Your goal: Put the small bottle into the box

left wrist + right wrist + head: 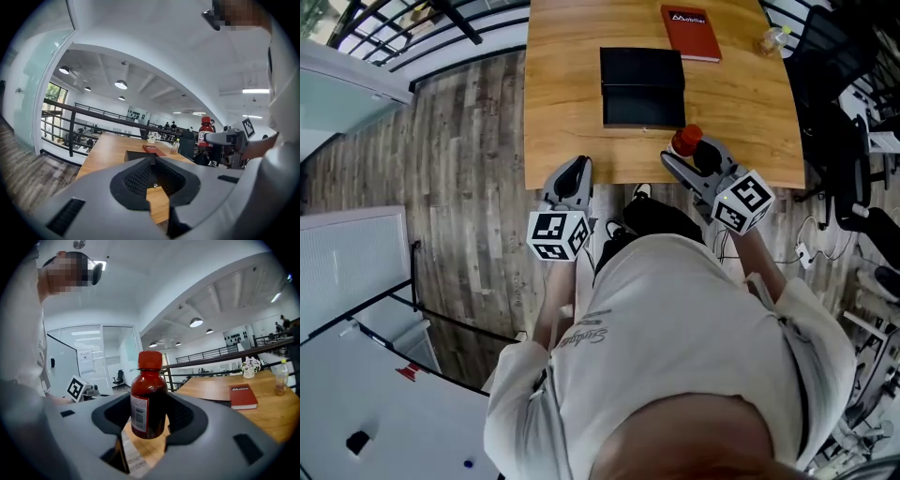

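Note:
My right gripper (682, 157) is shut on a small dark-red bottle (686, 140) with a red cap and holds it upright over the table's near edge, just to the right of the box's front. The bottle (148, 404) fills the space between the jaws of the right gripper (149, 414). The black box (642, 87) lies open on the wooden table (562, 103), its inside dark. My left gripper (574, 174) hovers at the near edge, left of the box, shut with nothing in it. From the left gripper (153, 160) the bottle (205, 133) shows at right.
A red book (690, 33) lies beyond the box. A small clear bottle (772, 39) stands at the far right corner. Black office chairs (839, 141) crowd the table's right side. A railing (412, 28) and wood floor lie to the left.

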